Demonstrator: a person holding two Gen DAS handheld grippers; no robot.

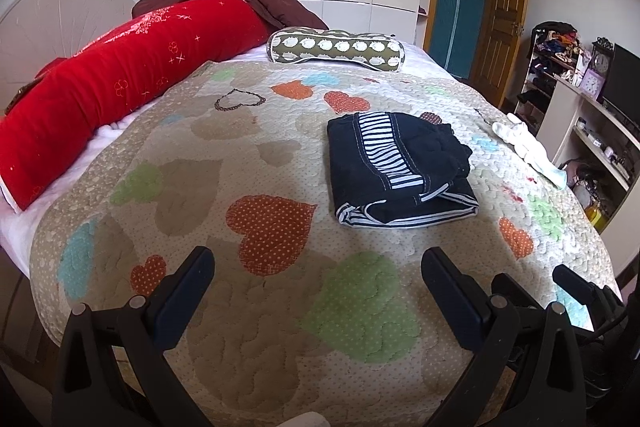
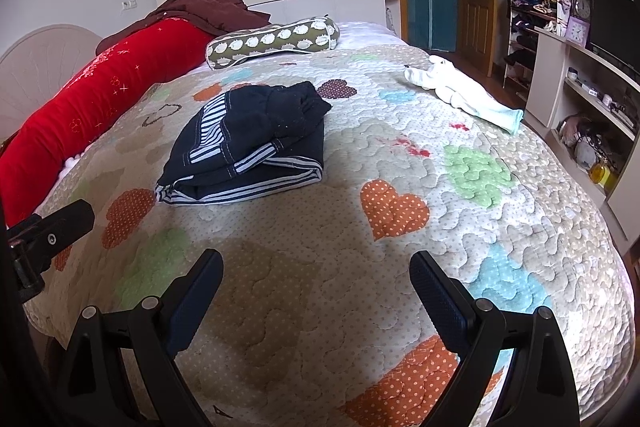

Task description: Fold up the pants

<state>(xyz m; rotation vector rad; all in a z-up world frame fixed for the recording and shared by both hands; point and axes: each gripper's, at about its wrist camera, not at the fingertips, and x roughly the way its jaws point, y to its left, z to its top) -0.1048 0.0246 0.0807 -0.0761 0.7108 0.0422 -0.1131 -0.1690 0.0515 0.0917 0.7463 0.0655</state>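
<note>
Pants (image 1: 400, 171), one pair, dark with striped lining, are found lying already folded in a compact bundle on the quilt (image 1: 280, 327) of the bed, well ahead of both tongs. The cloth is judged soft, light and limp; the thick folded edge is recommended for gripping. Left tongs (image 1: 318, 287) and right tongs (image 2: 316, 287) are held spread, empty. One white garment (image 2: 460, 91) and one patterned pillow (image 2: 272, 41) are also noted.

Between you and the folded pants (image 1: 400, 171) lay open quilt (image 1: 280, 307). The white garment (image 2: 464, 91) blocked the bed's right edge; the red bolster (image 1: 120, 83) and patterned pillow (image 1: 336, 47) walled off its head end.
</note>
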